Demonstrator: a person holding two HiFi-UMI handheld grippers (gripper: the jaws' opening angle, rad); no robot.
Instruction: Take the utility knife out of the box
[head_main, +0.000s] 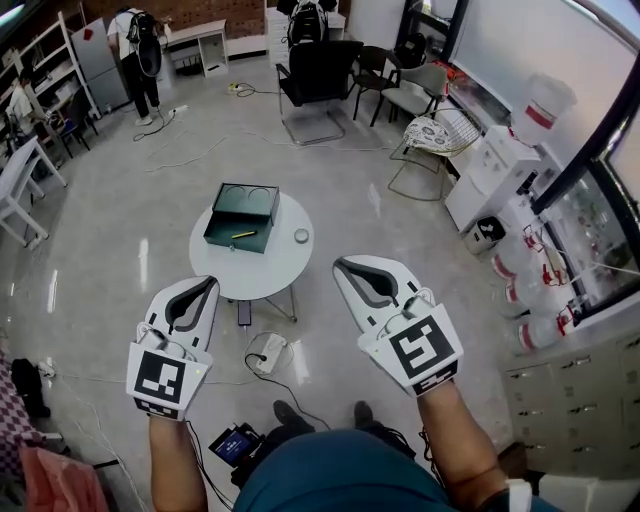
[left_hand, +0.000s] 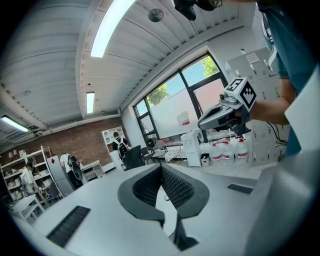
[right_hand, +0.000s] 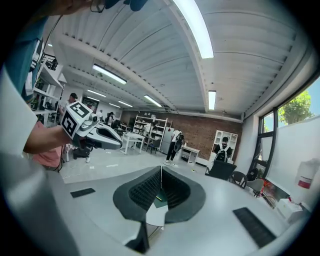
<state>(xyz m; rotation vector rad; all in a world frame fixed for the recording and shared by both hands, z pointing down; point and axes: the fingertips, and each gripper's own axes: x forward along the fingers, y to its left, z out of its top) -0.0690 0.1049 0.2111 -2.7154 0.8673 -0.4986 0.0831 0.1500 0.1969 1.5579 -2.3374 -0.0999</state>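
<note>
Two sets of jaws, both shut and empty. Left hand-held gripper (head_main: 208, 284) hangs just off the round surface (head_main: 262, 272), tips pressed together. The knife (head_main: 243, 234) lies inside the open green box (head_main: 222, 228) on that surface, well apart from both. Right hand-held gripper (head_main: 342, 264) hovers beside the surface's right edge, tips together too.

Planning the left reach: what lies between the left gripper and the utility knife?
In the head view, only bare table and the near wall of the box lie between the left gripper and the utility knife.
</note>
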